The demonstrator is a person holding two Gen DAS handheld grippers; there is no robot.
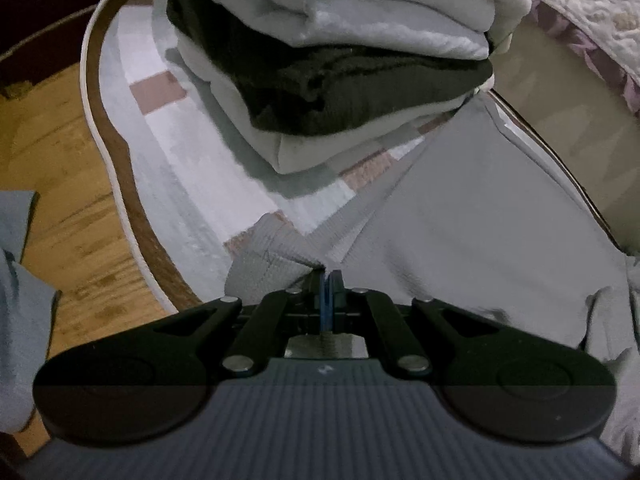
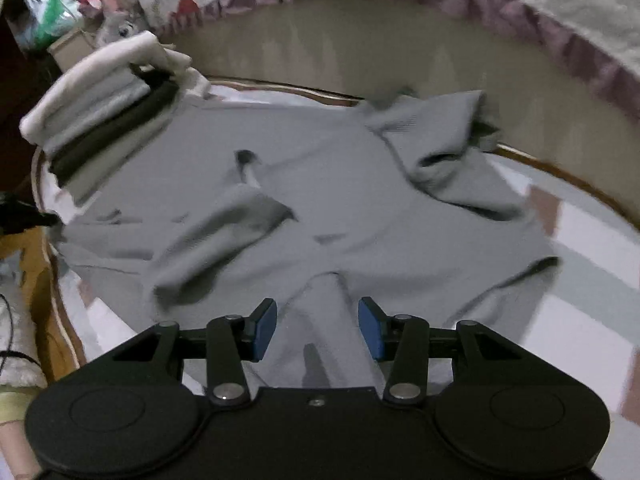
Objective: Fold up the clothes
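Note:
A grey ribbed sweater [image 2: 328, 200] lies rumpled across a low table with a pale checked cover [image 2: 580, 240]. In the left wrist view my left gripper [image 1: 326, 278] is shut, its blue pads pinching the sweater [image 1: 480, 216] where creases run into the tips, right next to a ribbed cuff [image 1: 264, 260]. My right gripper [image 2: 318, 326] hovers over the near side of the sweater with its blue pads [image 2: 266, 326] apart. A raised ridge of cloth [image 2: 324, 300] runs between them, and neither pad touches it.
A stack of folded clothes [image 1: 340, 60], white, grey and black, sits at the table's far corner [image 2: 100, 116]. A bed with a quilted cover and purple frill [image 2: 520, 12] runs behind the table. Wooden floor [image 1: 52, 168] lies to the left, beyond the rim [image 1: 120, 176].

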